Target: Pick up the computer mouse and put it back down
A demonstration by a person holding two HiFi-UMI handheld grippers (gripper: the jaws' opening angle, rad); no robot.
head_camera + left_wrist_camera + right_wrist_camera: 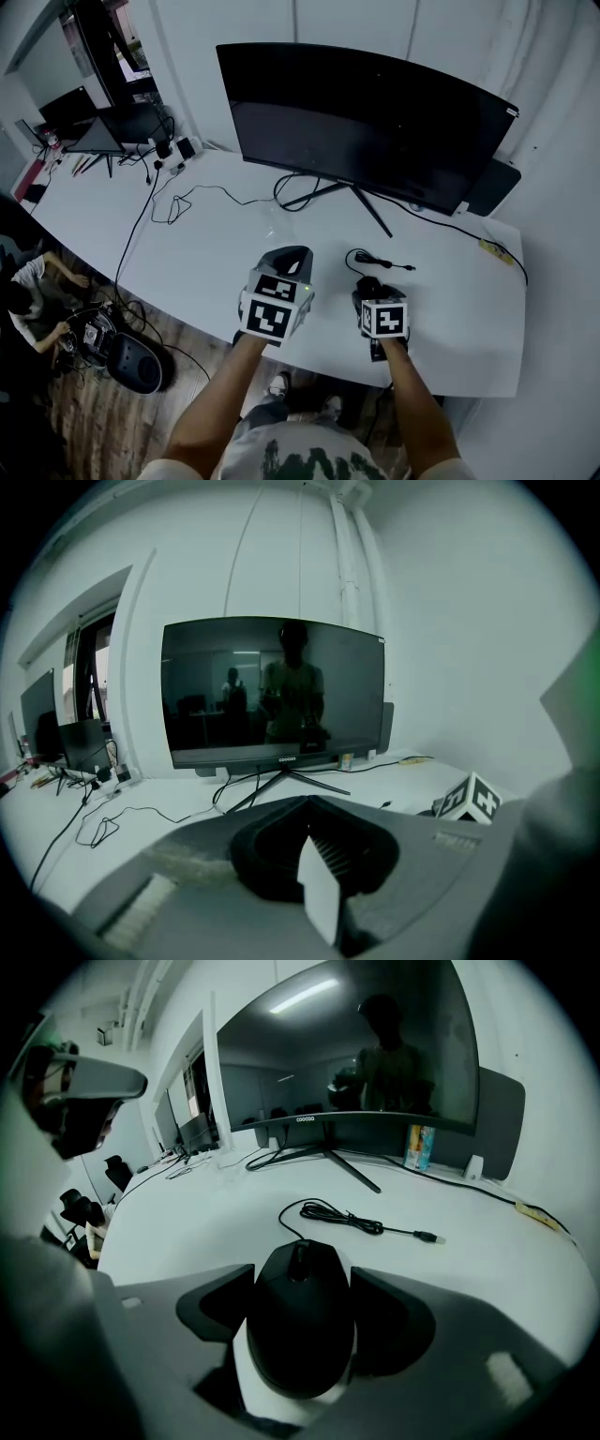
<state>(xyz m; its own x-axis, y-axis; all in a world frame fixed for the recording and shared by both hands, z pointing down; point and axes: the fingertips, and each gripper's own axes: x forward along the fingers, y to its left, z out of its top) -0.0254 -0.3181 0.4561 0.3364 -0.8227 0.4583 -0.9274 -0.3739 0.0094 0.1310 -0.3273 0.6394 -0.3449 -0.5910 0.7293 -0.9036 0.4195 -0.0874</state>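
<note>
The black computer mouse (300, 1321) rests on the white desk (206, 1232), its wheel end pointing toward the monitor. My right gripper (301, 1283) is shut on it, a dark pad tight against each flank. In the head view the mouse (368, 285) shows just ahead of the right gripper (369, 292), near the desk's front edge. Its loose cable (361, 1222) lies coiled beyond it, the plug bare on the desk. My left gripper (307, 803) is shut with nothing in it and hovers to the left (289, 259) of the mouse.
A wide curved monitor (366, 131) on a splayed stand (328, 195) fills the back of the desk (206, 253). Thin cables (187, 202) trail to the left toward a laptop (112, 127). A person (37, 300) crouches on the floor at the left.
</note>
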